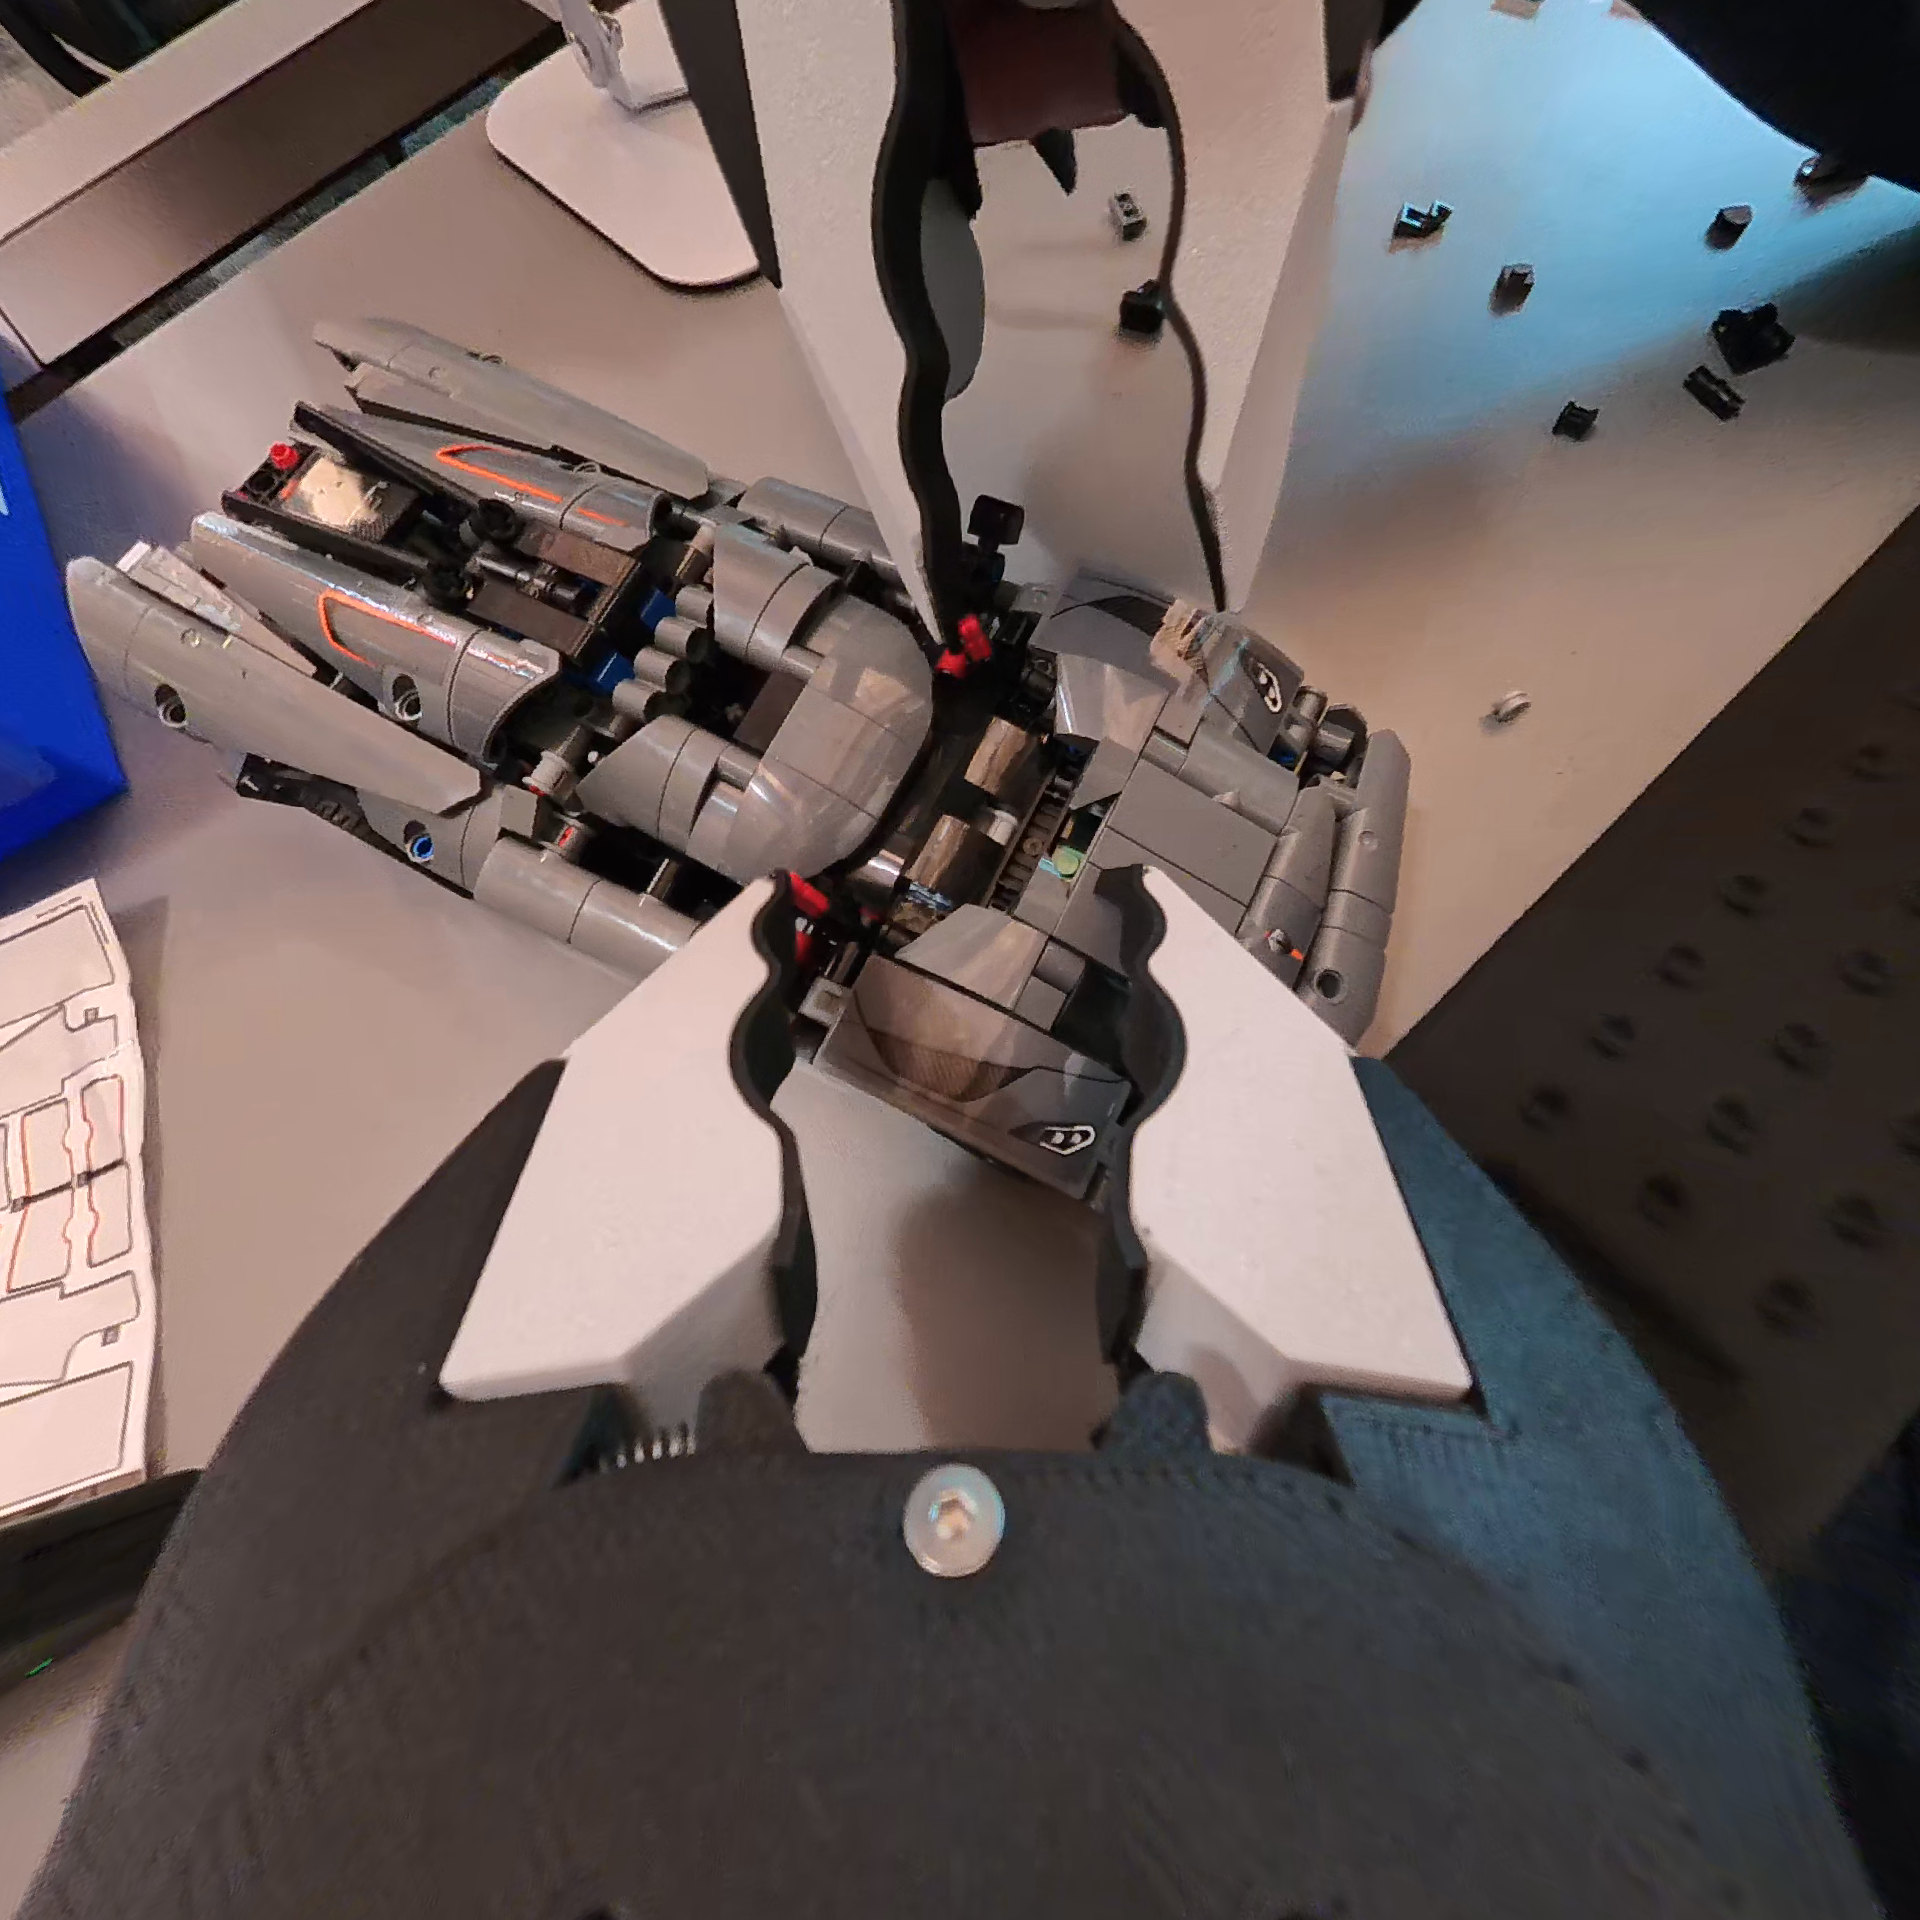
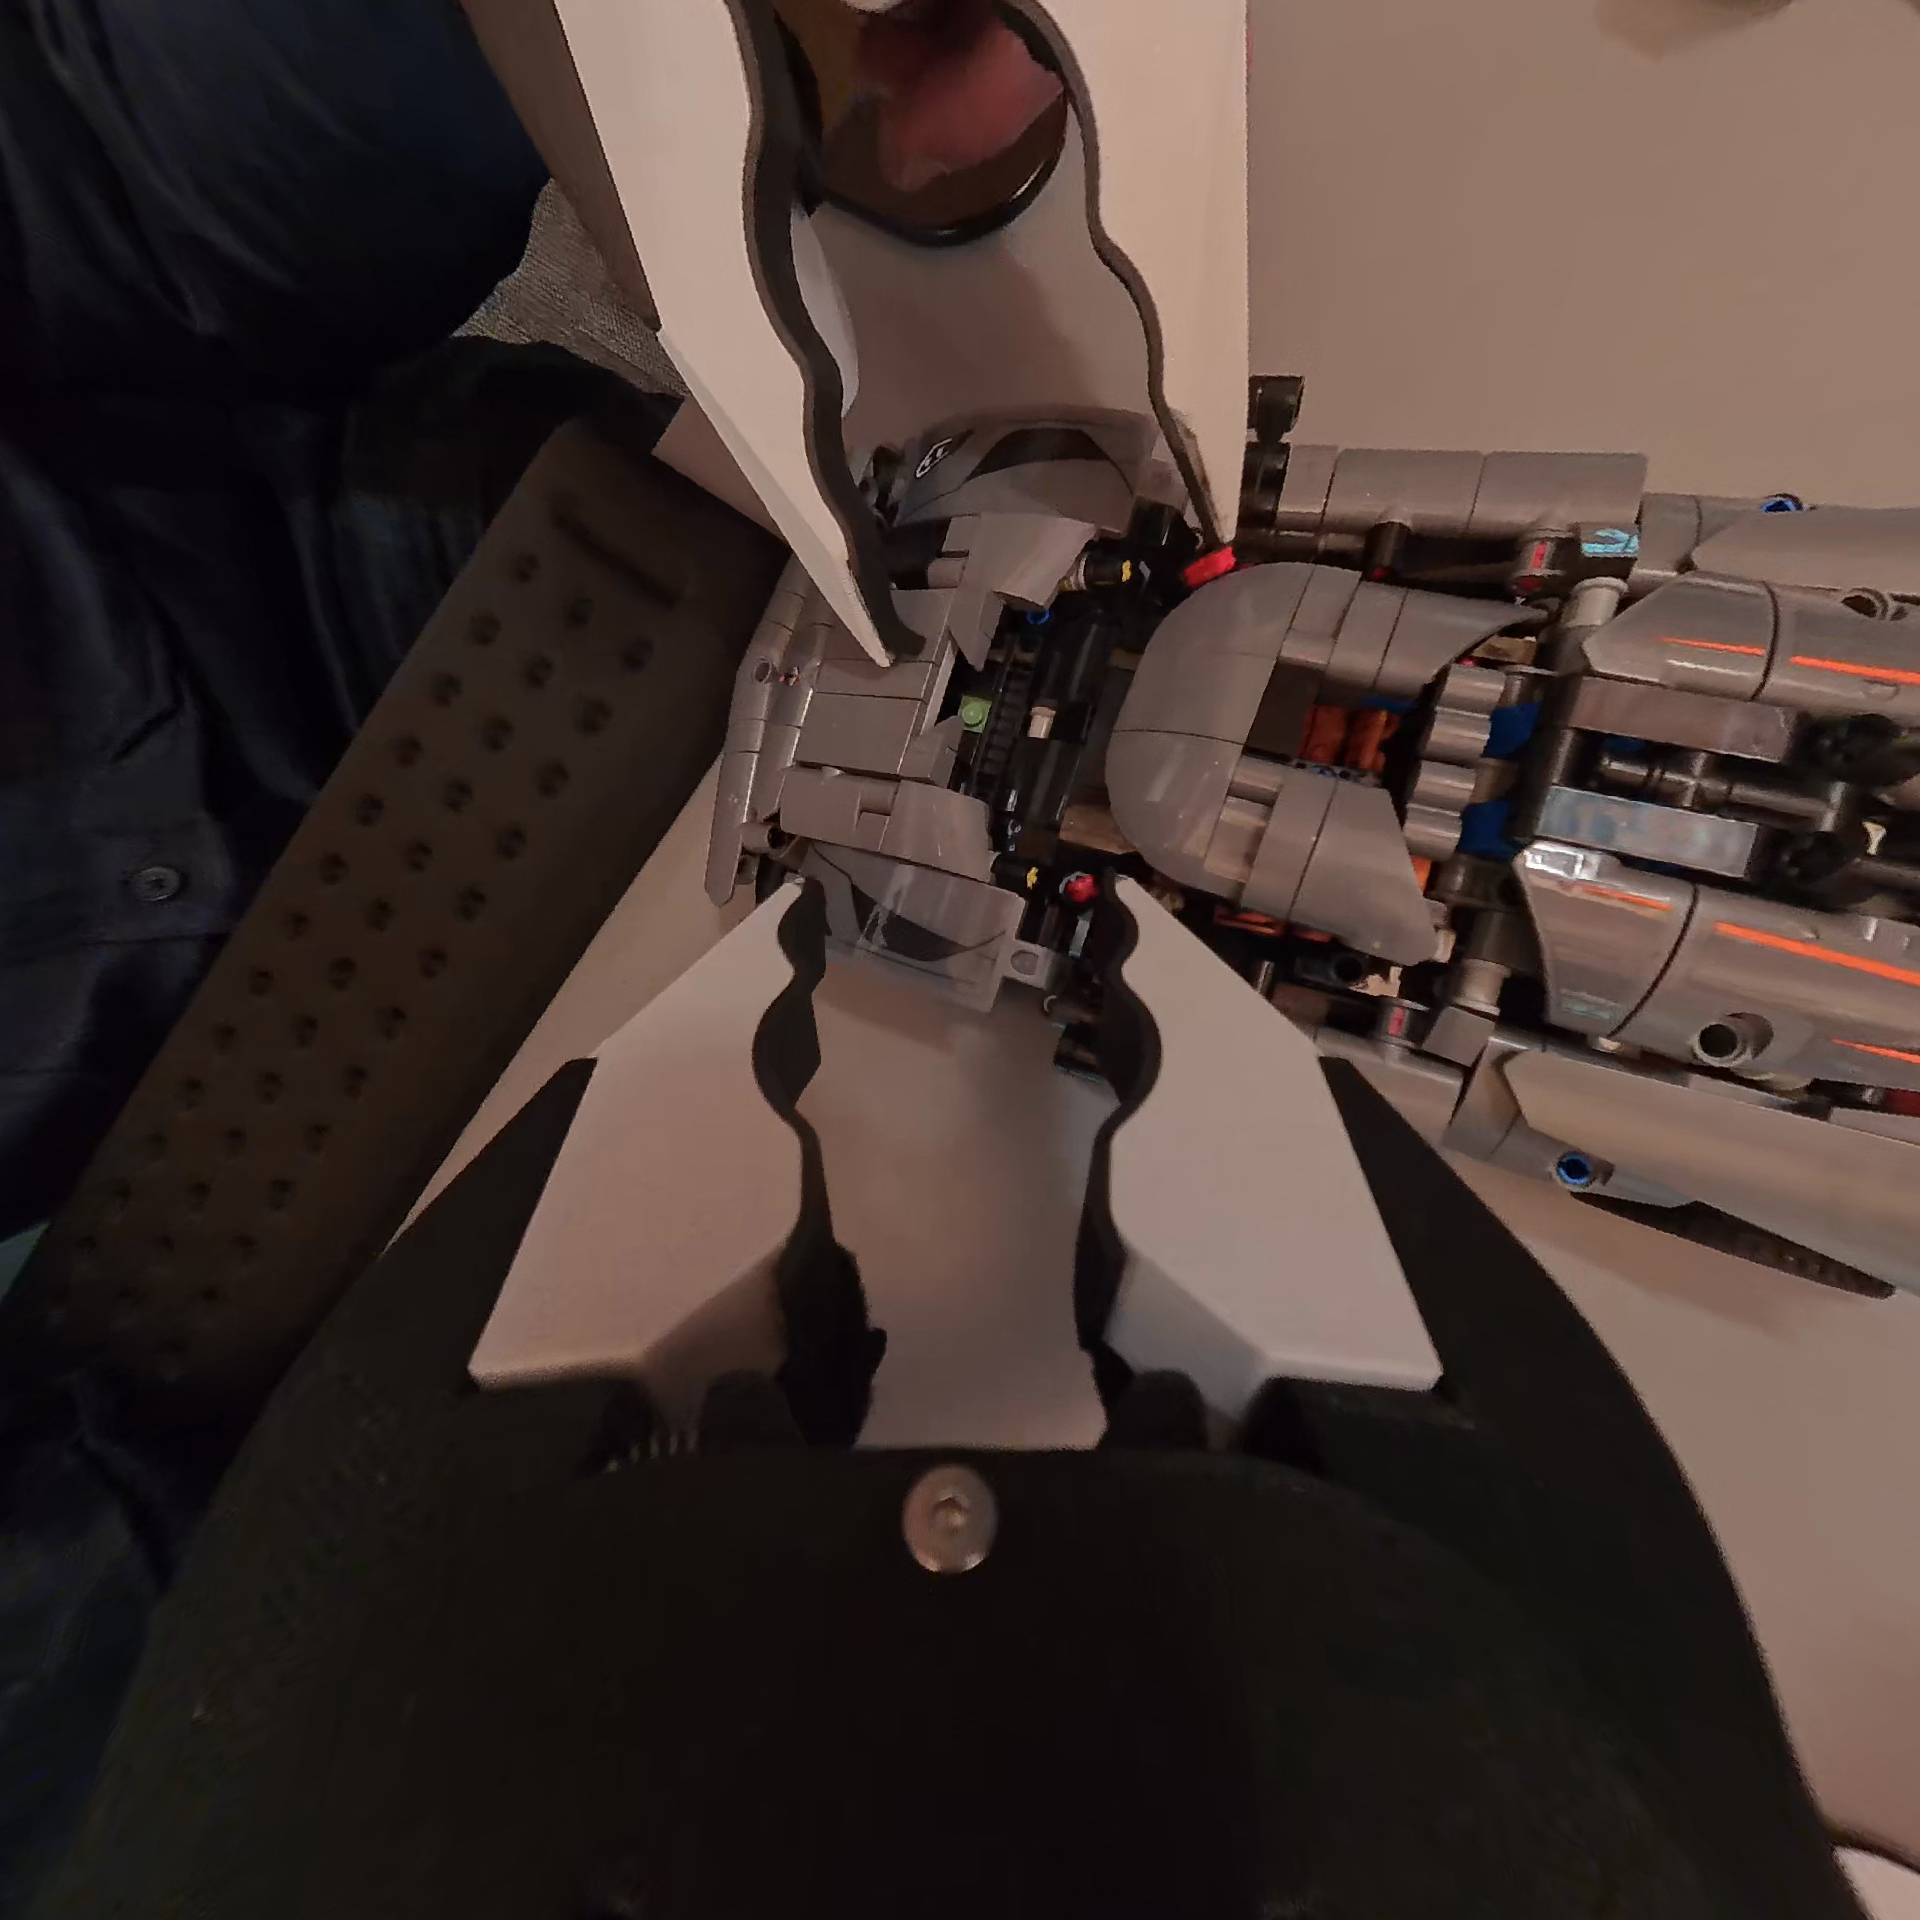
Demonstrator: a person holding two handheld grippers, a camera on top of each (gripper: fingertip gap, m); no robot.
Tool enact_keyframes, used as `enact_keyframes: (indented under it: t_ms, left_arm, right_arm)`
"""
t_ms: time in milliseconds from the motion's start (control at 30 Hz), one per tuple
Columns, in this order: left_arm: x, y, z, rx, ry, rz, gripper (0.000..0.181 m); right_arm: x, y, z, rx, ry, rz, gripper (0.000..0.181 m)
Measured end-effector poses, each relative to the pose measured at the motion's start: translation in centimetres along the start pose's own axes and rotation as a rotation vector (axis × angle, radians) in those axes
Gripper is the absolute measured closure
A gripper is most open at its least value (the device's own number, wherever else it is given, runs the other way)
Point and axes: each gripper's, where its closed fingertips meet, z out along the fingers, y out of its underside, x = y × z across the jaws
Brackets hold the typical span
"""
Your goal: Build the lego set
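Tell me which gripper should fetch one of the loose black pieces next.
Right, probably: the right gripper sits at the lego car's far side, where the loose black pieces lie. The left gripper straddles the near fender. Both are open.

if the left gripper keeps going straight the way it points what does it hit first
Most likely the grey lego car: the left gripper is open, its fingertips already straddling the front fender section. Beyond that sits the right gripper. Depth is hard to judge.

I am working in what looks like an office: a pale grey desk [image 1: 343, 1039] carries a monitor stand [image 1: 623, 177], a printed sheet [image 1: 62, 1195] of outlines, and scattered small black bricks [image 1: 1756, 338].
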Motion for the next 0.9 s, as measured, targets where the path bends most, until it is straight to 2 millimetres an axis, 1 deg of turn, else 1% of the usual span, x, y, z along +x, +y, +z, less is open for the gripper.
enact_keyframes:
  t_ms: [267,333,367,400,467,600,667,733,767,900]
  left_arm:
    - [0.0,0.0,0.1,0.004,0.012,-0.002,0.121]
    - [0.5,0.0,0.1,0.003,0.044,-0.003,0.131]
    - [0.5,0.0,0.1,0.005,0.040,-0.001,0.130]
    - [0.0,0.0,0.1,0.007,0.007,0.000,0.122]
    - [-0.4,0.0,-0.1,0.005,-0.012,0.006,0.118]
    - [-0.3,0.0,0.2,-0.004,0.018,-0.014,0.113]
    - [-0.1,0.2,0.7,-0.019,0.052,-0.043,0.101]
    - [0.1,0.2,1.0,-0.019,0.081,-0.059,0.100]
    - [0.2,0.2,1.0,-0.017,0.092,-0.061,0.103]
    - [0.2,0.1,1.0,-0.012,0.087,-0.068,0.105]
  right_arm:
    - [0.0,0.0,0.0,0.000,0.000,-0.002,0.130]
    - [0.0,0.0,0.0,-0.001,0.001,-0.003,0.130]
    - [0.0,0.0,0.0,-0.002,0.003,-0.003,0.130]
    - [0.0,0.0,0.0,-0.001,0.003,-0.002,0.130]
    - [0.0,0.0,0.0,-0.001,0.001,-0.002,0.129]
    - [0.0,0.0,0.0,-0.002,0.002,-0.002,0.130]
    - [0.0,0.0,0.0,0.000,0.000,-0.002,0.130]
    - [0.0,0.0,-0.1,-0.001,0.004,-0.002,0.130]
    - [0.1,0.1,-0.1,-0.001,0.004,-0.001,0.129]
    - [0.1,0.0,-0.1,0.001,0.005,0.001,0.129]
